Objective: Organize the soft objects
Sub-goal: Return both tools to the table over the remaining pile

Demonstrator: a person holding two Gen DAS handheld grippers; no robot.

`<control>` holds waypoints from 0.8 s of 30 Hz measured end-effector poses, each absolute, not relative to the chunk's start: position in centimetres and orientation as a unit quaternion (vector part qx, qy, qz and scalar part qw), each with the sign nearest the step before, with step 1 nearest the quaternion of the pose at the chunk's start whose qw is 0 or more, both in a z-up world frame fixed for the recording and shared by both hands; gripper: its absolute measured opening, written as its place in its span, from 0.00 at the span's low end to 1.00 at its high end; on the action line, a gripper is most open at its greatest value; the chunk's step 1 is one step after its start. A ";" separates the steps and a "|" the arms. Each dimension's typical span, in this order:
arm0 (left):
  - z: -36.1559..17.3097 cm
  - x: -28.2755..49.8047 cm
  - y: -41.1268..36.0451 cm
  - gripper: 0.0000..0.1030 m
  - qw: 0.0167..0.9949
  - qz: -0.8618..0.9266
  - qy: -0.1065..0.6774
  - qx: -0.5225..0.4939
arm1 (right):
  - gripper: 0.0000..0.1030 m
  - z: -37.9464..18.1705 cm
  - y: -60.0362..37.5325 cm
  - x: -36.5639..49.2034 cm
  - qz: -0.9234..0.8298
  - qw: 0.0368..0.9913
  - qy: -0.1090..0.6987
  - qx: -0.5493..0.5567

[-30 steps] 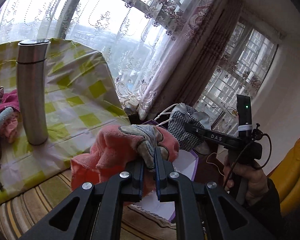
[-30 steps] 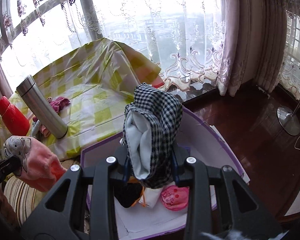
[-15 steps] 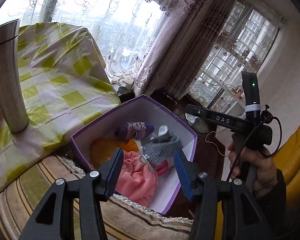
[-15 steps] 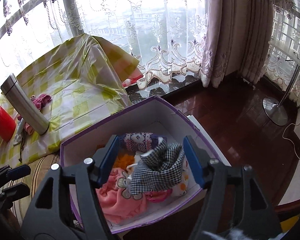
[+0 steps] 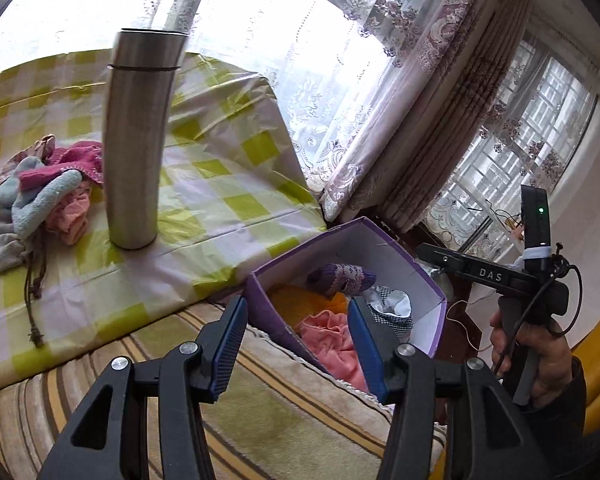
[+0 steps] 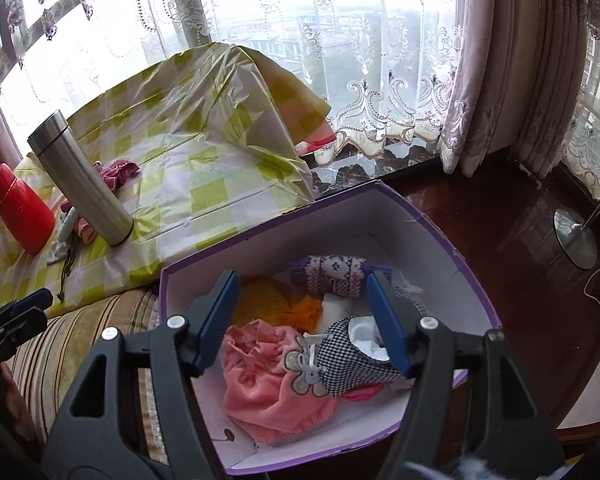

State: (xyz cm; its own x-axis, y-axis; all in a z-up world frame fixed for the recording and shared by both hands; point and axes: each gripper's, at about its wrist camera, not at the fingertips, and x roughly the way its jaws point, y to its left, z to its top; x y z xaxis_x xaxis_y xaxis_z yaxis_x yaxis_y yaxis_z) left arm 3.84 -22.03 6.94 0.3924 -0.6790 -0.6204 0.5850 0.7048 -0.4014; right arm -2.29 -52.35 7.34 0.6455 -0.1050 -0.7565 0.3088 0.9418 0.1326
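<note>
A purple box (image 6: 440,232) with white inner walls stands on the floor beside the table. Inside it lie a pink garment (image 6: 268,384), a black-and-white checked cloth (image 6: 352,360), a purple knitted sock (image 6: 332,276) and an orange piece (image 6: 276,300). Above the box hangs my right gripper (image 6: 302,280), open, with nothing between its fingers. My left gripper (image 5: 296,308) is open and empty too, over the box's near corner (image 5: 260,292). On the checked tablecloth lies a pile of soft things (image 5: 48,192) in pink, blue and grey.
A tall steel flask (image 5: 136,140) stands on the table beside the pile, and a red bottle (image 6: 20,208) stands farther left. A striped blanket (image 5: 260,420) lies under the left gripper. A lamp base (image 6: 576,236) sits on the dark floor at the right. Curtains hang behind.
Both grippers opened. The pink garment left the left gripper and the checked cloth left the right; both now lie in the box. The left gripper has swung back toward the table.
</note>
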 end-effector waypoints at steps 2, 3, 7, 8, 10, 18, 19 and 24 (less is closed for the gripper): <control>6.7 4.5 -20.5 0.52 0.838 -0.363 0.401 -0.071 | 0.67 7.4 -51.7 -1.8 -0.108 0.899 0.407 0.123; 6.6 4.8 -19.8 0.52 0.840 -0.356 0.402 -0.076 | 0.67 7.4 -51.4 -1.5 -0.105 0.899 0.408 0.120; 6.6 6.1 -17.1 0.52 0.851 -0.328 0.399 -0.095 | 0.67 7.3 -50.3 -0.2 -0.087 0.899 0.413 0.115; 6.6 6.4 -16.5 0.52 0.854 -0.320 0.397 -0.098 | 0.67 7.3 -50.1 0.2 -0.084 0.899 0.414 0.111; 6.6 7.1 -15.3 0.52 0.860 -0.305 0.395 -0.103 | 0.67 7.4 -49.7 1.0 -0.078 0.900 0.415 0.105; 6.4 10.4 -11.2 0.52 0.879 -0.252 0.388 -0.116 | 0.67 7.3 -48.5 4.8 -0.045 0.900 0.421 0.098; 6.4 10.9 -10.8 0.52 0.880 -0.248 0.387 -0.116 | 0.67 7.3 -48.3 5.3 -0.040 0.900 0.422 0.098; 6.5 13.7 -9.3 0.52 0.888 -0.227 0.384 -0.109 | 0.67 7.4 -47.7 8.1 -0.024 0.900 0.425 0.091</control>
State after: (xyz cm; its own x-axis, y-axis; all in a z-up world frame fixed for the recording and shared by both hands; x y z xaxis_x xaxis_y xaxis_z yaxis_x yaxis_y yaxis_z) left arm 13.70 -9.26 6.50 0.6027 -0.4868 -0.6323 0.3189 0.8733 -0.3683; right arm 8.10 -47.75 7.39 0.6382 0.0343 -0.7691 0.1204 0.9823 0.1438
